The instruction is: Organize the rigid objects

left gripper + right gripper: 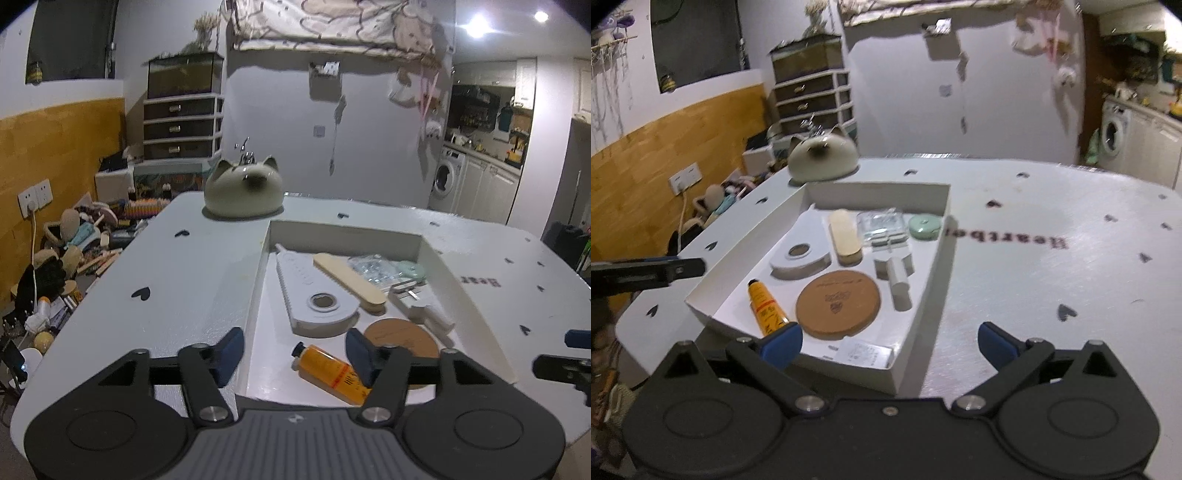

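A shallow white tray (925,266) sits on the white table and holds an orange tube (764,304), a round cork coaster (838,304), a white flat tool with a round hole (803,256), a wooden brush (844,236), a clear packet (881,223), a green round case (923,226) and a white roller (899,282). My left gripper (295,356) is open and empty over the tray's near left corner, above the orange tube (328,373). My right gripper (888,343) is open and empty above the tray's near right edge.
A cat-shaped ceramic pot (243,192) stands on the table behind the tray. The table (1052,266) has small black hearts and dark lettering. Clutter lies on the floor at the left (66,258). A drawer unit (181,125) stands by the wall.
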Available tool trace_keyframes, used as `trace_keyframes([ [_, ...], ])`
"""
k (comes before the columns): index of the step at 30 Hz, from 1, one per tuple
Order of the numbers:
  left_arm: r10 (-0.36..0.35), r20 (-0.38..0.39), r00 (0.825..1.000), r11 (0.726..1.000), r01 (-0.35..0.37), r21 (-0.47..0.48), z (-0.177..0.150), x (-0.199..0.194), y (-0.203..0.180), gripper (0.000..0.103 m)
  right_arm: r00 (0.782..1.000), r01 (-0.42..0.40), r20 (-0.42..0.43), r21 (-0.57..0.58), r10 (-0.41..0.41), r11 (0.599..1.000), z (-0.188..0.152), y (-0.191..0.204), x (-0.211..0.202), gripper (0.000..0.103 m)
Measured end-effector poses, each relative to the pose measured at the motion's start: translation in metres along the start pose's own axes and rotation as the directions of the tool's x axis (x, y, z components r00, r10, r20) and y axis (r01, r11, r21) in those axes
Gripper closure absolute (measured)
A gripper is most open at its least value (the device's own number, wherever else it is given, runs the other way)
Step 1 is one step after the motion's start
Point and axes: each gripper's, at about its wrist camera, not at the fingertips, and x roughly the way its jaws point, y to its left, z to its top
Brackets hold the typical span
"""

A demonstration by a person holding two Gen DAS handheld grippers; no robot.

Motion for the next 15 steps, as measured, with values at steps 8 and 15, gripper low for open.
trace_keyframes([
  [8, 0.011, 0.047, 0.999, 1.000, -0.011, 0.001, -0.013, -0.035, -0.010, 0.014, 0.992, 0.052, 0.118, 0.002, -0.052, 0.999, -0.014, 0.011, -0.024, 0.000],
  [15, 0.017, 0.092, 0.996, 0.999, -0.020, 0.034, -0.022, -0.057, -0.023, 0.000, 0.985, 0.060, 0.163, 0.033, -0.065, 0.998, -0.024, 0.014, -0.040, 0.000],
])
